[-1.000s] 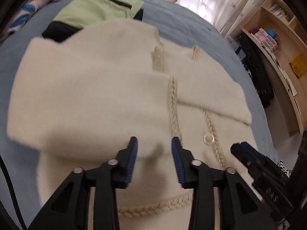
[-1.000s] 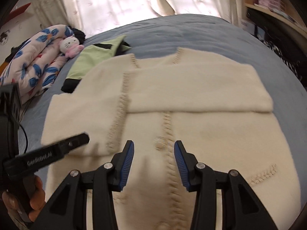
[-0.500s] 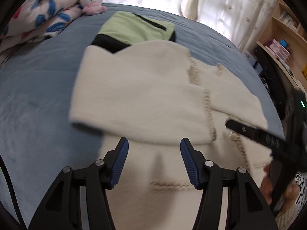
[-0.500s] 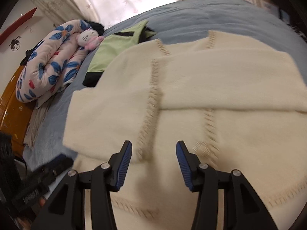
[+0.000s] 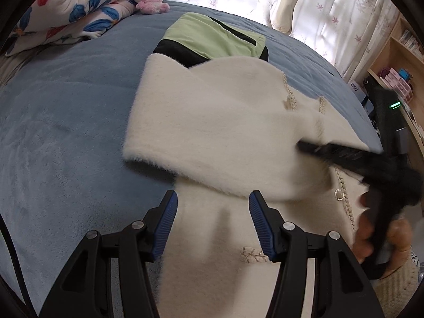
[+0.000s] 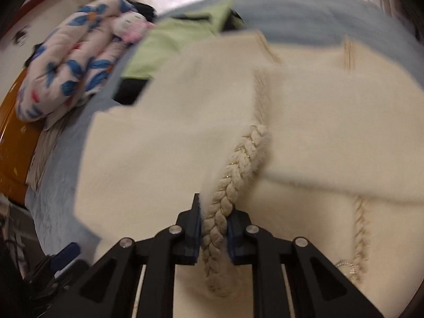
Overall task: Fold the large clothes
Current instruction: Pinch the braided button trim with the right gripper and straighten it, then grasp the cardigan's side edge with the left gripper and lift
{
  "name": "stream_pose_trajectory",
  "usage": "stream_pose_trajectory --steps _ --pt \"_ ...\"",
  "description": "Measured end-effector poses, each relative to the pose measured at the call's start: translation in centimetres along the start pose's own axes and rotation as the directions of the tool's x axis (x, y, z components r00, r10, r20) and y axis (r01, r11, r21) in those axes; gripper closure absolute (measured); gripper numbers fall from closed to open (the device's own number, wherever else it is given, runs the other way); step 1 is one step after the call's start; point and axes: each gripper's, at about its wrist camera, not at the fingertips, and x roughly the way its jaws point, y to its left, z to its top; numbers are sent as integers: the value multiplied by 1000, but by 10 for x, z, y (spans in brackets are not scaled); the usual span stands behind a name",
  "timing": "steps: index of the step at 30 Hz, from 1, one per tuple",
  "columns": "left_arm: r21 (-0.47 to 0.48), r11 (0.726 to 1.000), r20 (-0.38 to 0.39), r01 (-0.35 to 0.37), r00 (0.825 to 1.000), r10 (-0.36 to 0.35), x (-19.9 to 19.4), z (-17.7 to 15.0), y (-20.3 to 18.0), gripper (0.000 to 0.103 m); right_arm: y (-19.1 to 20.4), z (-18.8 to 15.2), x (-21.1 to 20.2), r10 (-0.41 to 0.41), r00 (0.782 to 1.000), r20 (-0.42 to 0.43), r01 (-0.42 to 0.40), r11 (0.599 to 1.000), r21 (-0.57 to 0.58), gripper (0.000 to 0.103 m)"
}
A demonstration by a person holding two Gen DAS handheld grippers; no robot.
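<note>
A cream cardigan (image 5: pixel 228 132) is spread on the blue blanket (image 5: pixel 66 132), curtains (image 5: pixel 318 8) at 12 o'clock. Its braided trim (image 6: pixel 230 185) is clamped by the right gripper (image 6: pixel 213 234); the left gripper (image 5: pixel 212 225) is held agape.

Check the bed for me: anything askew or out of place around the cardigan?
One thing: the cream cardigan overlaps the folded green garment at its far edge, so they could drag together. The right hand-held gripper pinches the braided trim; the left hand-held gripper is open.
</note>
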Motion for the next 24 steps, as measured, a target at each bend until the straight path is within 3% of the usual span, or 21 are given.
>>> stream_pose_trajectory --steps 4,7,8,11,15,18,24 --pt "9 1000 19 5 1000 -5 -4 0 -3 48 -6 24 -68 -24 979 200 31 999 -29 88" --pt "22 1000 29 7 1000 -8 -6 -1 -5 48 -36 36 -107 -97 950 296 95 995 23 88" --pt "25 1000 27 8 1000 -9 -5 -1 -6 48 -53 37 -115 -157 937 313 148 988 52 88" --pt "27 1000 10 7 1000 -7 1 0 -6 48 -100 35 -111 -281 923 262 251 958 142 84" --pt "37 999 -10 13 1000 -13 12 11 -5 48 -148 17 -85 -390 913 120 367 913 179 64" --pt "62 998 -5 -12 1000 12 21 32 -5 48 -171 5 -79 -362 929 76 341 918 200 64" --pt "70 996 -20 -48 999 49 59 93 0 48 -205 13 -78 -254 963 91 219 933 285 55"
